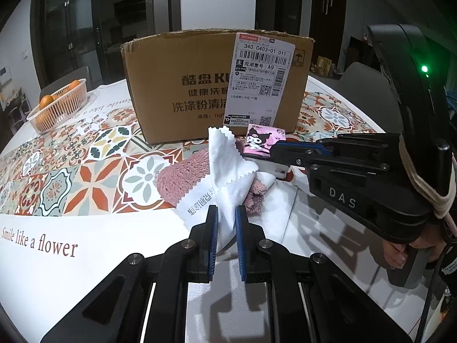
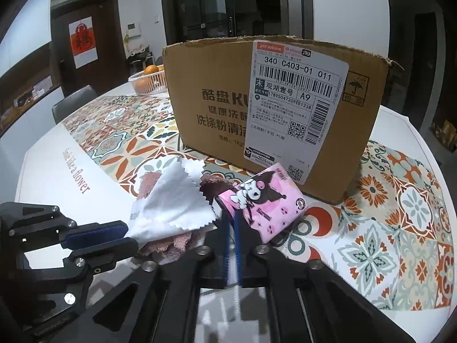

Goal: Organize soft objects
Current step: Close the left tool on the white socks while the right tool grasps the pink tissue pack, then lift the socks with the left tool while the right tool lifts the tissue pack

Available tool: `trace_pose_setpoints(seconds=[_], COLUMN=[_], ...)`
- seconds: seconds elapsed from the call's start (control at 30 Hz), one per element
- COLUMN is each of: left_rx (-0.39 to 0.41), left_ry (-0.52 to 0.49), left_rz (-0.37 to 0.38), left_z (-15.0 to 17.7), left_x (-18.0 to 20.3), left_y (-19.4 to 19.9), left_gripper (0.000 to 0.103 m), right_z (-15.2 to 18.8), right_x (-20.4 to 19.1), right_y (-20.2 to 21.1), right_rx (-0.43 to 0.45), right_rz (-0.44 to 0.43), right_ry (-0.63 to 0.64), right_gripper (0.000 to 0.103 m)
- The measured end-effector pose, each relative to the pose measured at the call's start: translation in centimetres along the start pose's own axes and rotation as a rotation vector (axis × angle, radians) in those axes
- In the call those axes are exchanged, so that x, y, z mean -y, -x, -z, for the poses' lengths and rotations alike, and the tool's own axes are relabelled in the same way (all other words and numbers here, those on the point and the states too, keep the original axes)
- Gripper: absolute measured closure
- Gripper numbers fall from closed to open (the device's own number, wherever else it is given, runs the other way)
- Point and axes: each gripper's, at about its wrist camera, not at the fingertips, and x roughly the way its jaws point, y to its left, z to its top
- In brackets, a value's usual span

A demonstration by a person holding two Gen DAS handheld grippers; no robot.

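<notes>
Soft objects lie in a small heap on the table (image 1: pixel 85 243), just in front of the cardboard box (image 1: pixel 177 85), and both grippers already have hold of one each.

The box is the largest thing to mind. Its near wall stands tall right behind the heap, and its top looks open, so I judge it the likely destination. Anything carried there must rise above the ragged rim; too low a path would snag cloth on that edge or shove the box back. Above and to either side there is free space, and the table stays bare toward the near edge.

The pink towel (image 1: pixel 182 177) lies under the heap, touching the white cloth. It could drag along if the cloth is lifted fast.

The white cloth (image 1: pixel 228 165), zigzag-edged, is pinched at its lower end by the left gripper (image 1: pixel 227 234), jaws nearly closed on it. The free part stands loose and could catch on the right gripper close beside it.

The pink tissue pack (image 2: pixel 265 203) is clamped at one end by the right gripper (image 2: pixel 231 225), jaws narrowly closed. Held by so little, the slick wrapper may pivot or slip out.
</notes>
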Motion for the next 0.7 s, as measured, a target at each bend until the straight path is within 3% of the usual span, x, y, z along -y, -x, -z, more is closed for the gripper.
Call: trace_pose_setpoints(seconds=[0.13,0.2,0.23,0.27,0.3,0.37,0.7], left_rx=[0.008,0.013,0.013,0.011,0.009,0.009,0.014], left_ry=[0.000,0.002,0.005,0.010,0.016,0.023,0.059], left_rz=[-0.006,-0.009,-0.009,-0.009,-0.010,-0.017,-0.045], left_z=[0.0,-0.1,-0.1,-0.1,-0.1,-0.1,-0.3], left_x=[0.1,0.0,0.0,-0.1,-0.4,-0.8,-2.6], left_y=[0.1,0.1,0.1,0.0,0.0,-0.1,-0.4], left_gripper=[0.090,0.091,0.091,0.091,0.091,0.091,0.092], right_z=[0.0,0.1,0.0,0.0,0.0,0.0,-1.2], right_x=[0.2,0.3,0.4,0.5,0.7,0.8,1.1], right_y=[0.3,0.3,0.3,0.3,0.3,0.5,-2.2], right_rx=[0.016,0.014,0.015,0.015,0.023,0.054,0.005], right_rz=[0.012,0.028,0.030,0.030,0.042,0.073,0.124], right_ry=[-0.015,-0.019,-0.025,-0.039,-0.063,-0.093,-0.182], right_gripper=[0.101,0.094,0.086,0.056,0.032,0.031,0.031])
